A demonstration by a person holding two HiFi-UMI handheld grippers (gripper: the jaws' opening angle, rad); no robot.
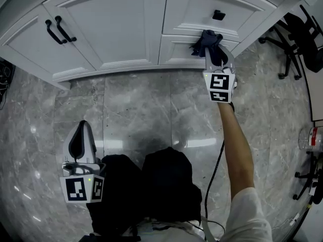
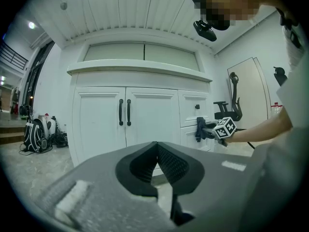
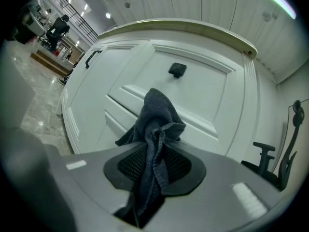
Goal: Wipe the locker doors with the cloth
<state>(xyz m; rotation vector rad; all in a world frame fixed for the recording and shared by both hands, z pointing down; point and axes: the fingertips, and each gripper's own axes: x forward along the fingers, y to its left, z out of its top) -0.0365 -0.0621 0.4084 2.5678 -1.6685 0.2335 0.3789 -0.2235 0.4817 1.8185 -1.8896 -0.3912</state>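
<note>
Grey marble floor point(image 1: 151, 110), white locker doors point(image 1: 116, 29), cloth point(image 3: 157, 112) over on the right-hand side.
Right gripper point(image 3: 154, 164) has its jaws pinching the dark blue cloth, which bunches out past the tips and sits against the lower drawer front point(image 1: 176, 52), just under the drawer with the black knob point(image 1: 218, 15) (well apart from the double doors with the two black handles point(image 1: 59, 30)). Left gripper point(image 2: 157, 146) hangs low over the floor, jaws pressed together with nothing between them.

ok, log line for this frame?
right claw: shut on dark cloth, at drawers of white cabinet | left claw: shut, empty, away from cabinet
</note>
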